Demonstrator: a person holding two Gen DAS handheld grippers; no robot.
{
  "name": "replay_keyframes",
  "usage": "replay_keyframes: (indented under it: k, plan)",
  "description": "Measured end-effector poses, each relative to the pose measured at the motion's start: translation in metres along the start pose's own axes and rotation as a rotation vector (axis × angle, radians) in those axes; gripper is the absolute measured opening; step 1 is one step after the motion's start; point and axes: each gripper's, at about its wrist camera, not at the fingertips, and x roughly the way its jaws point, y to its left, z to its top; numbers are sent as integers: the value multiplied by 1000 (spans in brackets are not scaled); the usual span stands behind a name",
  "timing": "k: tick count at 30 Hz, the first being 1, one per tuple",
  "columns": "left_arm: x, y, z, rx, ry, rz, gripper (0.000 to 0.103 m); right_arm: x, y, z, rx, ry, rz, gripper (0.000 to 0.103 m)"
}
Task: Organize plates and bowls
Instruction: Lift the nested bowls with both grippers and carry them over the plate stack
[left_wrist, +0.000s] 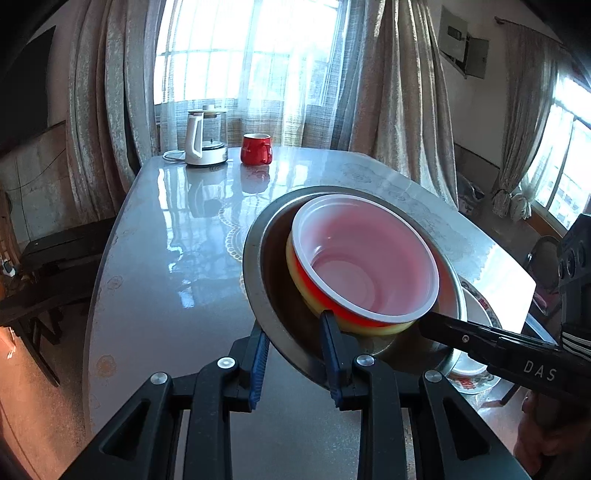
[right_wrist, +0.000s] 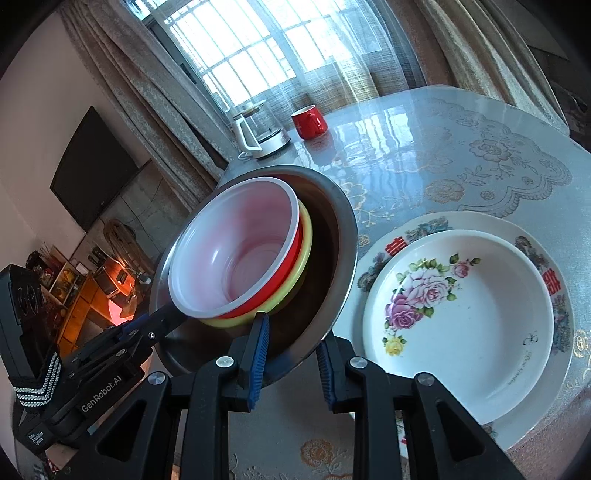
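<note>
Two hand-held grippers, left (left_wrist: 295, 354) and right (right_wrist: 291, 354), clamped on opposite rims of steel bowl (right_wrist: 332, 236).

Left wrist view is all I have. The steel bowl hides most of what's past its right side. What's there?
Observer: Two stacked plates. A white rose-pattern plate sits inside a larger plate with red characters on its rim.
Operator: Anything in the top one?
Observer: No, the rose-pattern plate is empty.
Operator: Right gripper actually on the bowl?
Observer: Yes. The right gripper is clamped on the steel bowl at its rim, one finger inside and one outside.
</note>
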Motion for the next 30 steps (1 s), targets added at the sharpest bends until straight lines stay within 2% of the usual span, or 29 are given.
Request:
replay_keyframes:
  k: [18,30]
  plan:
    - [24,-84,14,111,-10,-131,29,-64,-57,-1,101,-124,-131,25]
    - [32,-119,13,157,3,-182,30,-85,-82,-6,157,-146,-187,25]
